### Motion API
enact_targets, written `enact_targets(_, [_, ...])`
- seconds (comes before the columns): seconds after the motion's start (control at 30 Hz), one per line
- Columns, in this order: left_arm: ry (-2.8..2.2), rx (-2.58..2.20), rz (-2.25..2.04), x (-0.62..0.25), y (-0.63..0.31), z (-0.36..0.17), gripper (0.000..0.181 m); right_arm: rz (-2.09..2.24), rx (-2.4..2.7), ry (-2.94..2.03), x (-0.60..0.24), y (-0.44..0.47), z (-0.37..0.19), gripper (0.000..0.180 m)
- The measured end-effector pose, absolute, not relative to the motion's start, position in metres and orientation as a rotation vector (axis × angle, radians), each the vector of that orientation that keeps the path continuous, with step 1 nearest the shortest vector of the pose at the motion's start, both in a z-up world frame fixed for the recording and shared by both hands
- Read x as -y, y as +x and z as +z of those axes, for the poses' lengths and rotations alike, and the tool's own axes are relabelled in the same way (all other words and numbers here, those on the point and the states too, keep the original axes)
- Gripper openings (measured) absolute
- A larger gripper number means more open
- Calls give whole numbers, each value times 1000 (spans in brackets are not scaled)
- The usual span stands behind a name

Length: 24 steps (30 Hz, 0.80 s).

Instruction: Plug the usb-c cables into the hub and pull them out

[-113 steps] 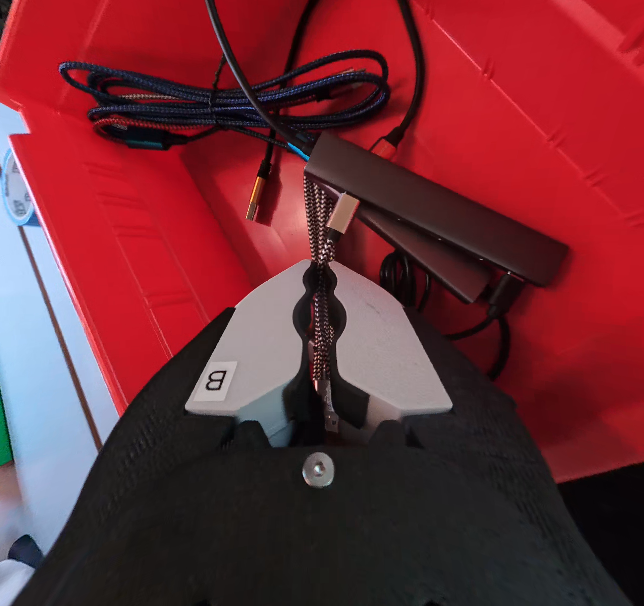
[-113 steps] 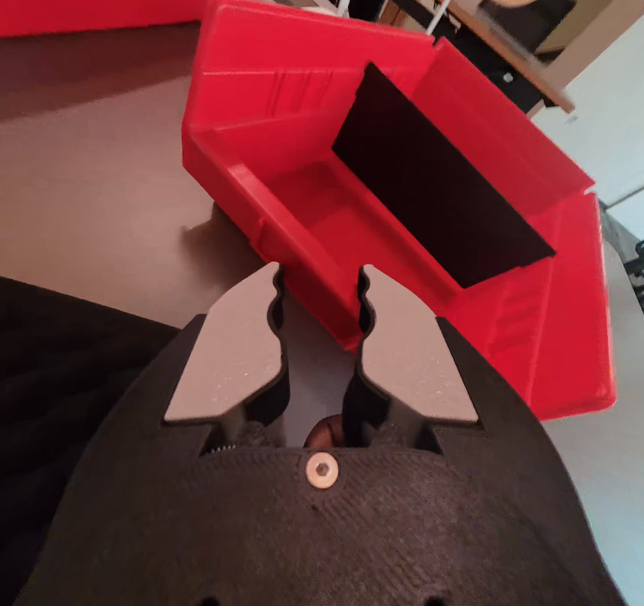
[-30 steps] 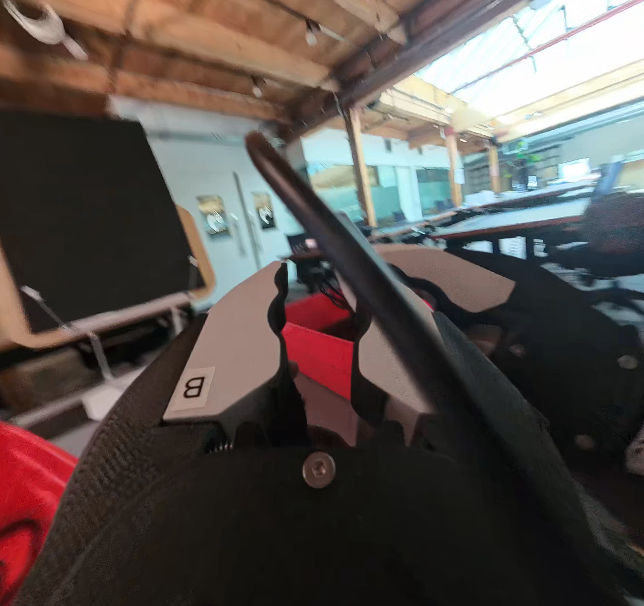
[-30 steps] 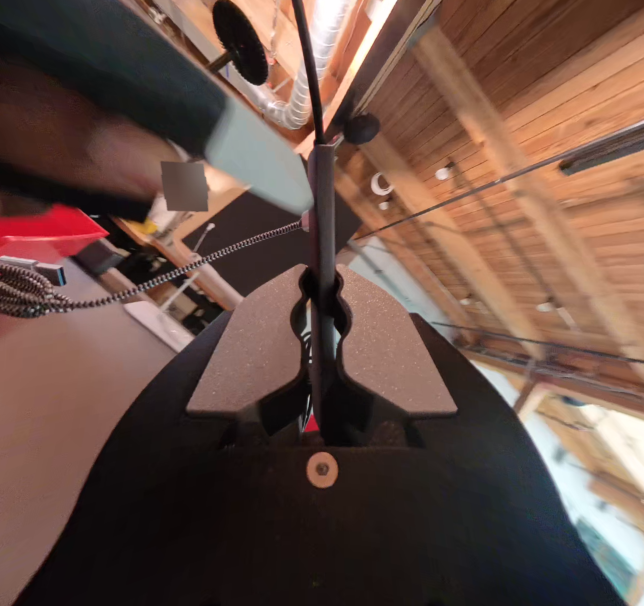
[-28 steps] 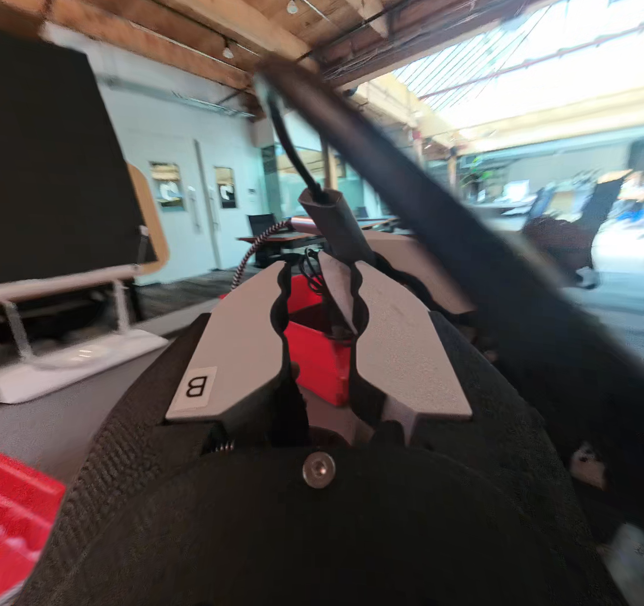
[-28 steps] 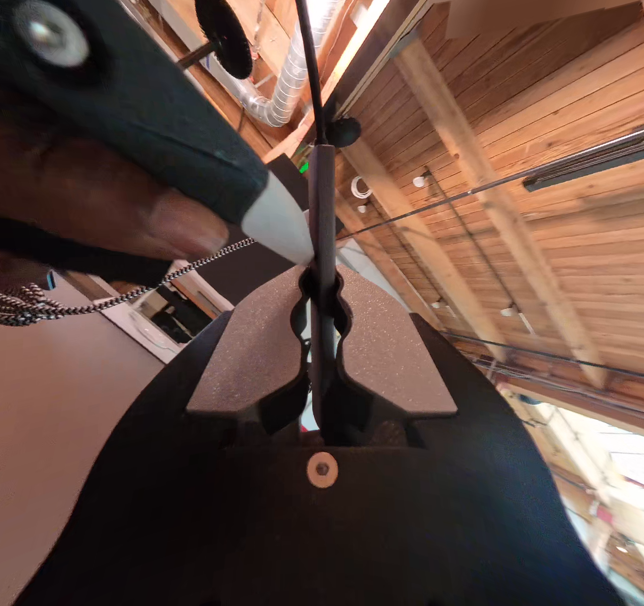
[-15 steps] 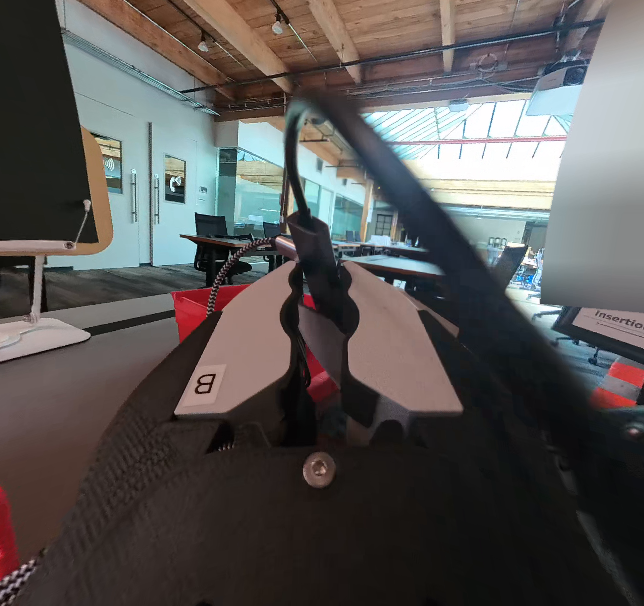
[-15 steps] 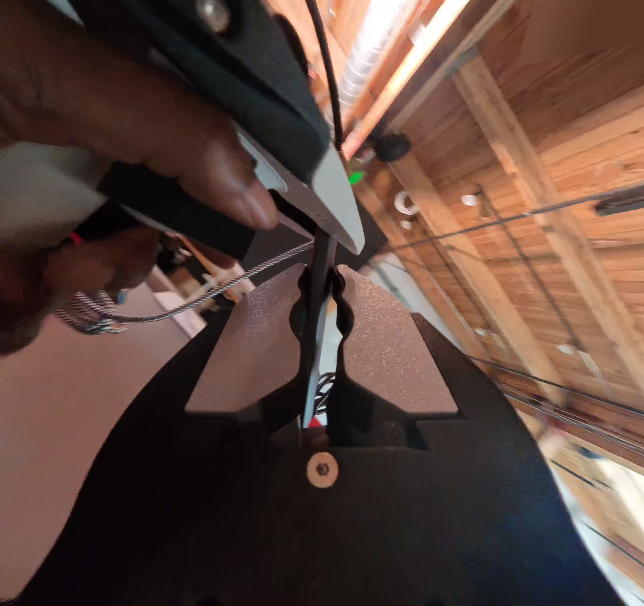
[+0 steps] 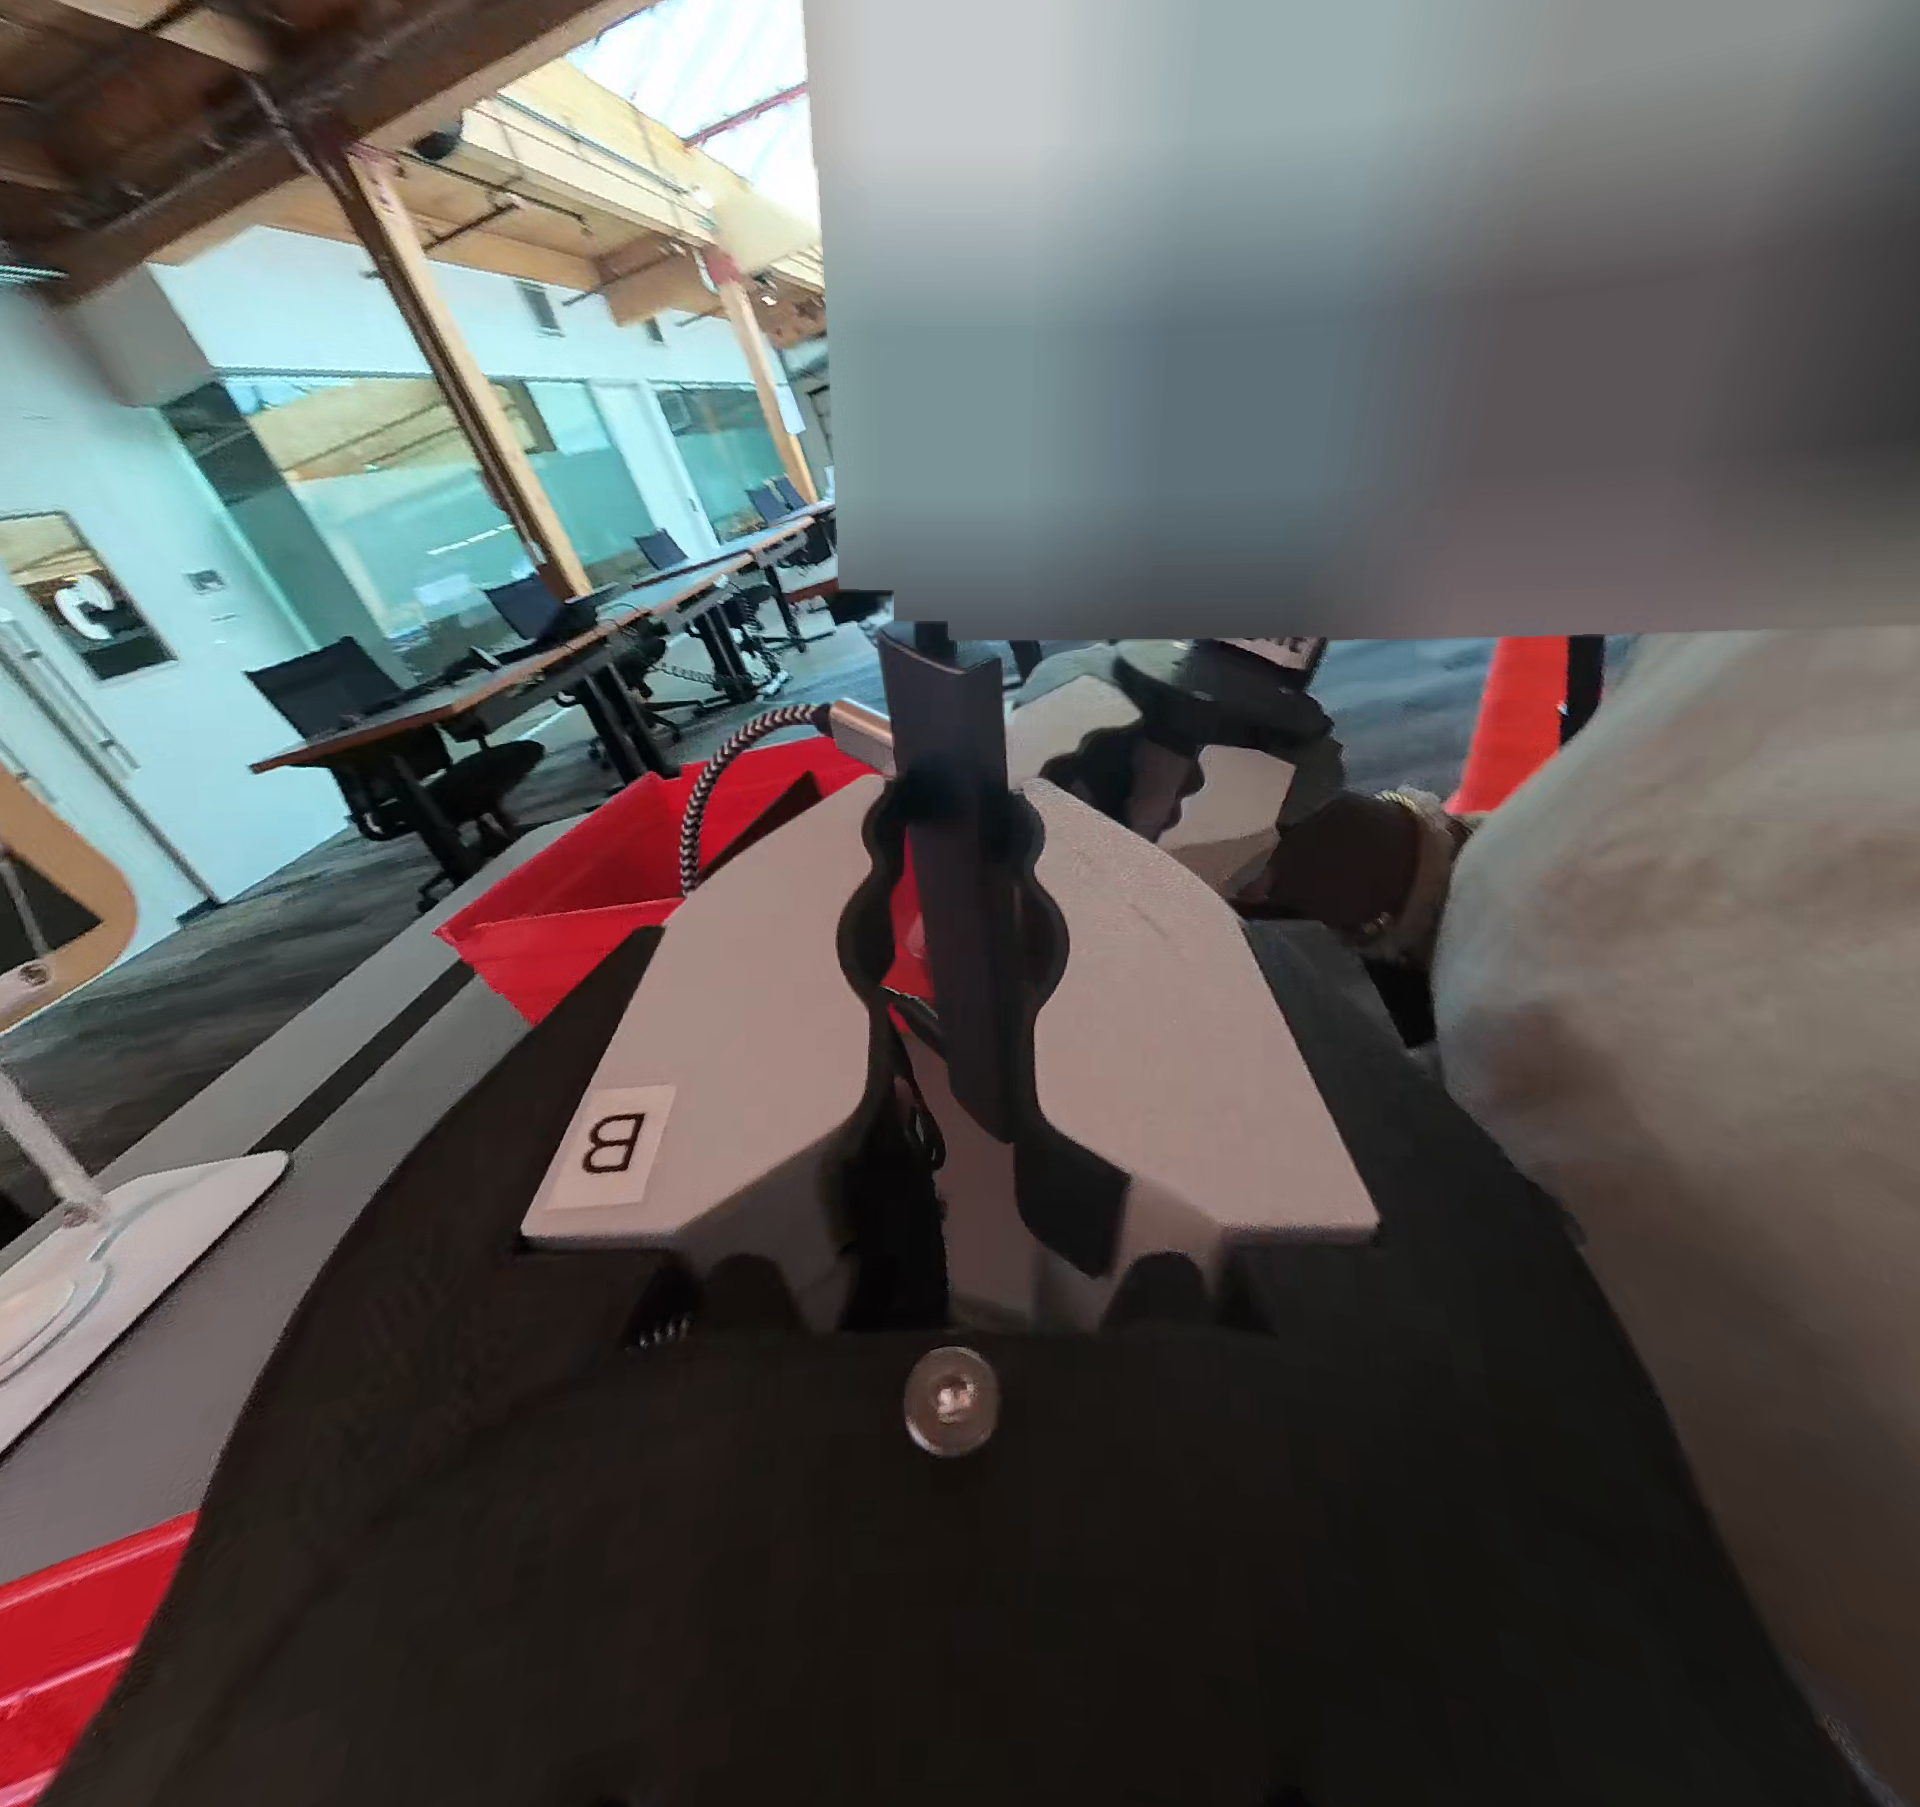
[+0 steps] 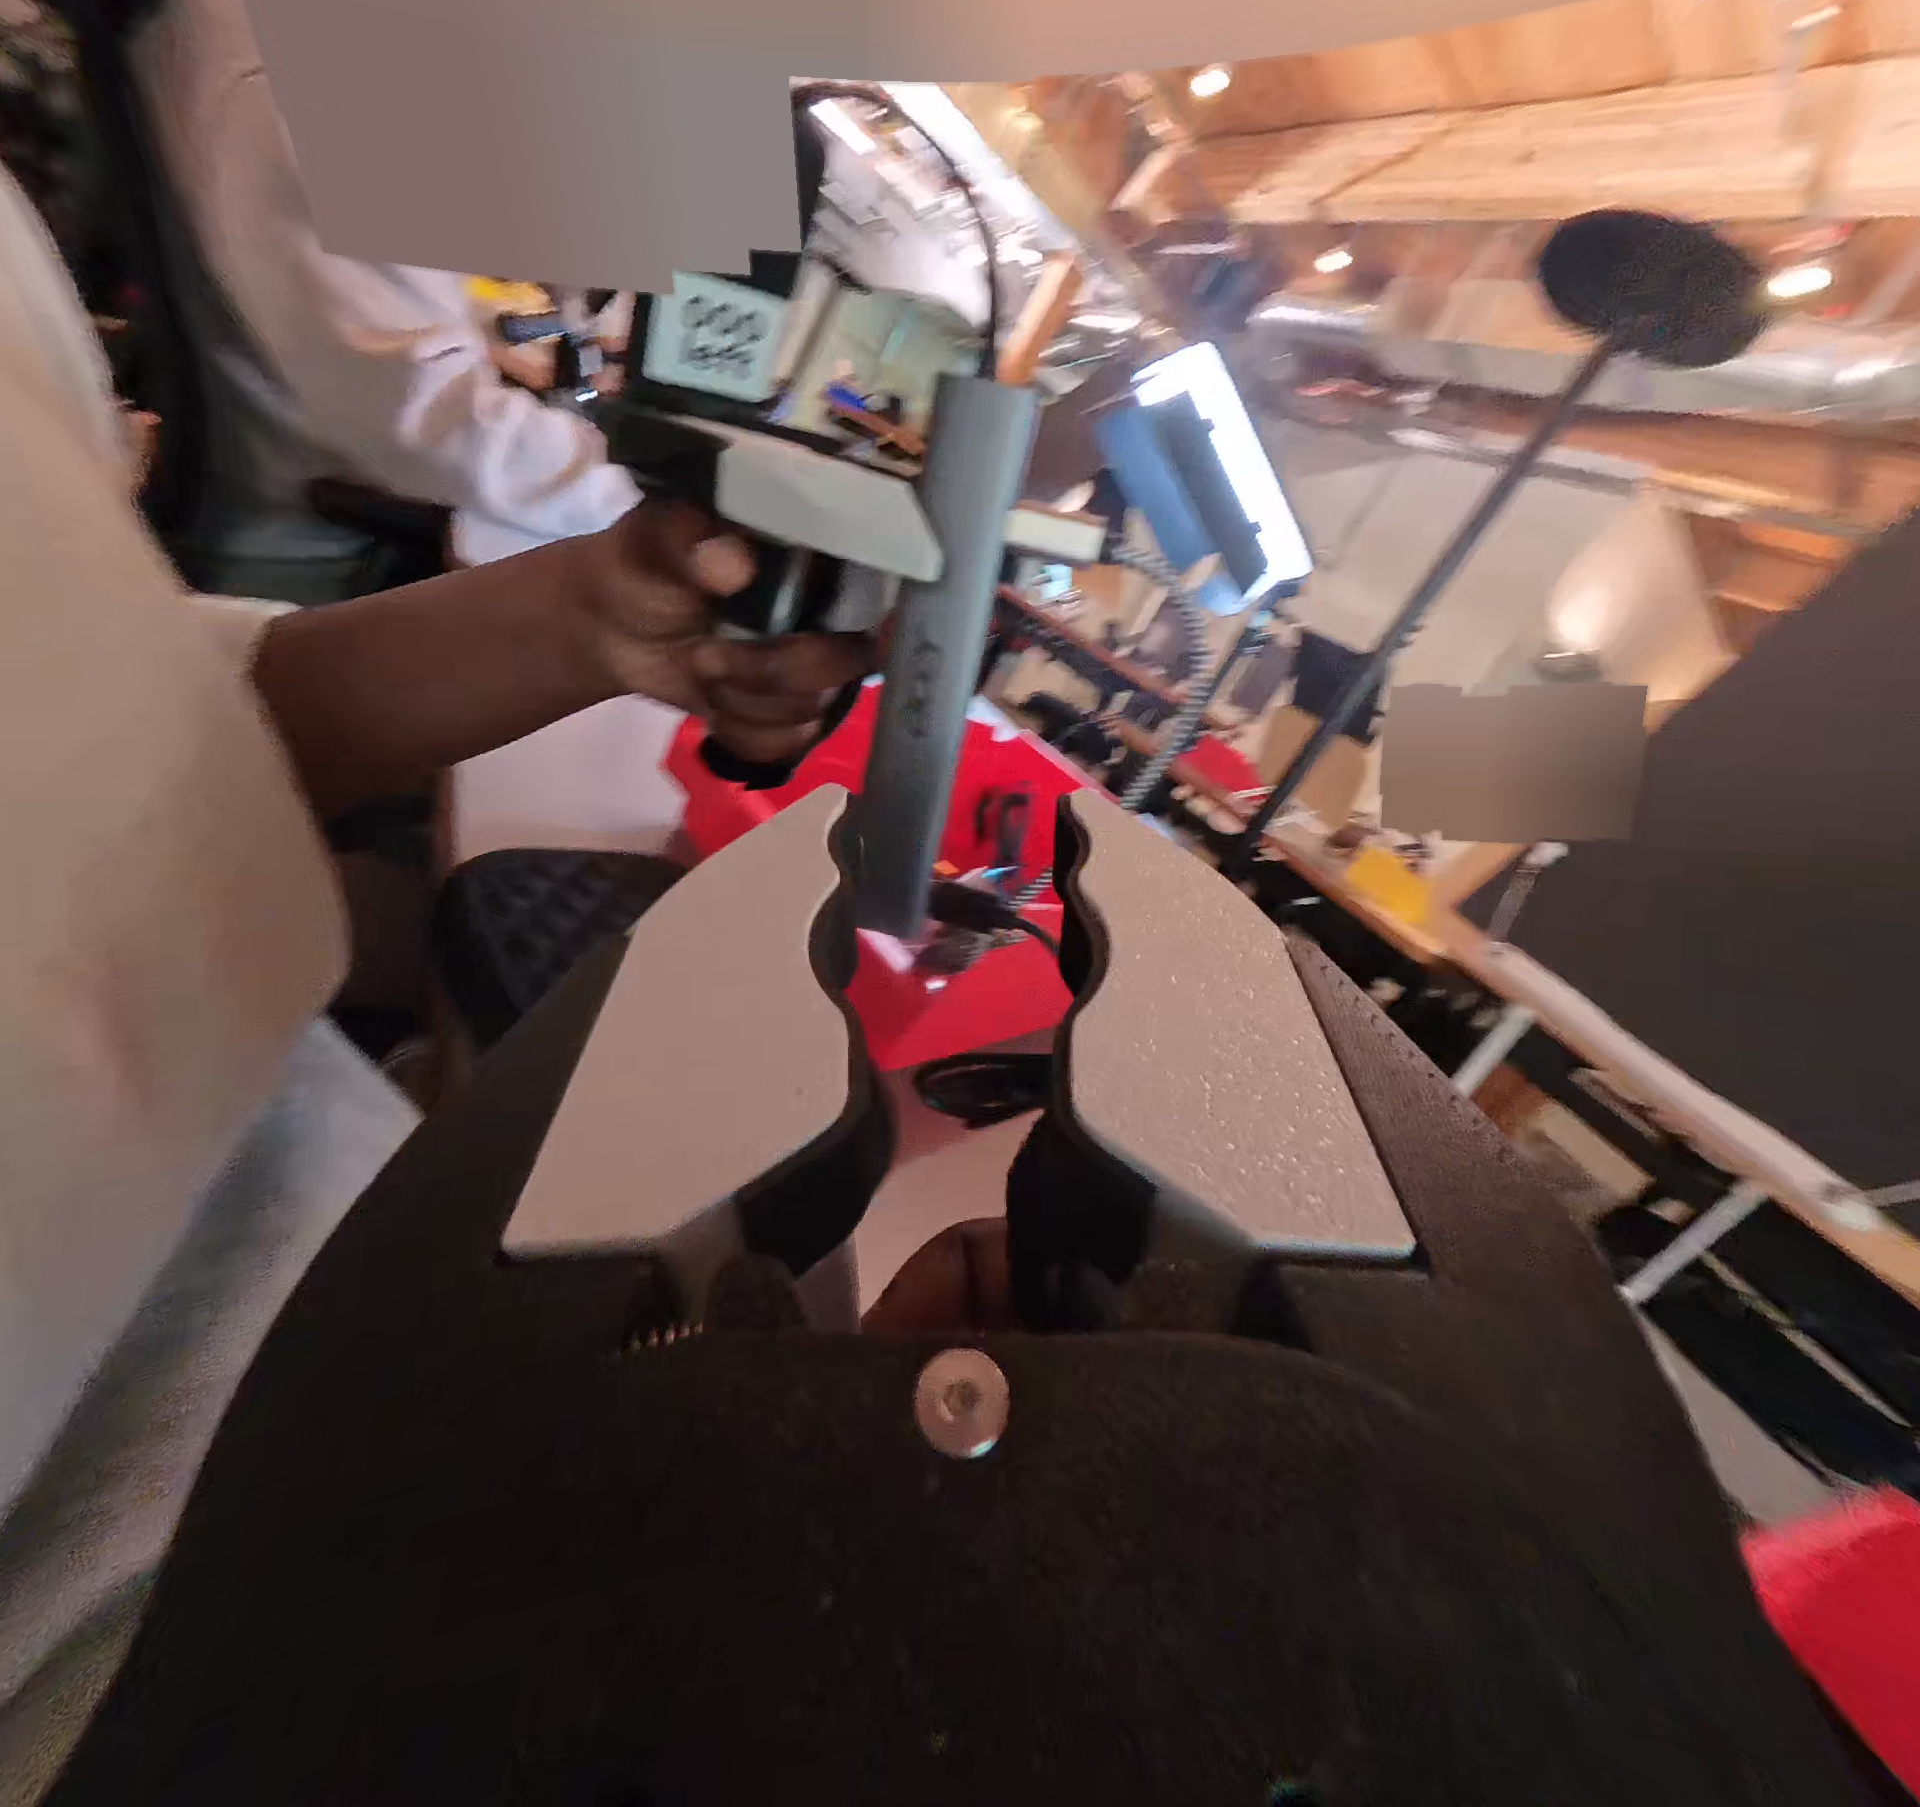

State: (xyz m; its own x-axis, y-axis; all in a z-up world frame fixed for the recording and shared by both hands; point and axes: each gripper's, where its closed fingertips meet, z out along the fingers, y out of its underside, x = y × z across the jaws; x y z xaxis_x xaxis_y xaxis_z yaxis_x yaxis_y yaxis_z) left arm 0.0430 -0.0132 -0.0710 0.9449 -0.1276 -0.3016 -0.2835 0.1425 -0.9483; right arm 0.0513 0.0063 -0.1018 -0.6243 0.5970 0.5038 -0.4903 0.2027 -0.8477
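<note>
Left tongs (image 9: 951, 812), bearing a white lettered sticker (image 9: 608, 1144), clamp the dark hub (image 9: 951, 884); right tongs (image 10: 951, 853) gape empty.

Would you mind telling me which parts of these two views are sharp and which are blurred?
Left wrist view: the left gripper and the hub it clamps are sharp; the ceiling at top left is smeared. Right wrist view: the right gripper is crisp, the room behind motion-blurred, with glare from ceiling lights.

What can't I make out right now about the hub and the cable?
- Hub top end: left wrist view, covered by a blur patch.
- Braided cable plug seating: left wrist view, hidden behind the hub edge.
- Hub ports: right wrist view, too blurred.
- Left gripper contact: hidden inside.
</note>
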Motion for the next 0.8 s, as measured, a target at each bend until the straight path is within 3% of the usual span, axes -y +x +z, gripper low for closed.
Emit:
enact_targets(0.13, [-1464, -428, 70, 7, 59, -80, 19, 1575, 1775, -126, 18, 45, -126, 38])
enact_targets(0.2, [-1463, -431, 79, 4, 59, -81, 19, 1504, 1768, -164, 22, 33, -134, 25])
enact_targets(0.33, [-1380, -297, 140, -4, 42, -73, 18, 1484, 1682, -306, 15, 16, -128, 22])
enact_targets(0.47, [-1492, -205, 256, -21, 22, -94, 34, 1426, 1576, -454, 0, 3, -119, 22])
enact_targets(0.5, [-1532, -196, 291, -26, 19, -101, 33, 1417, 1565, -465, 0, 3, -117, 22])
enact_targets(0.57, [-1548, -200, 332, -30, 19, -105, 15, 1388, 1562, -483, 1, 2, -116, 22])
enact_targets(0.8, [-1416, -107, 451, -4, -5, -68, 11, 1384, 1435, -416, -20, 7, -99, 23])
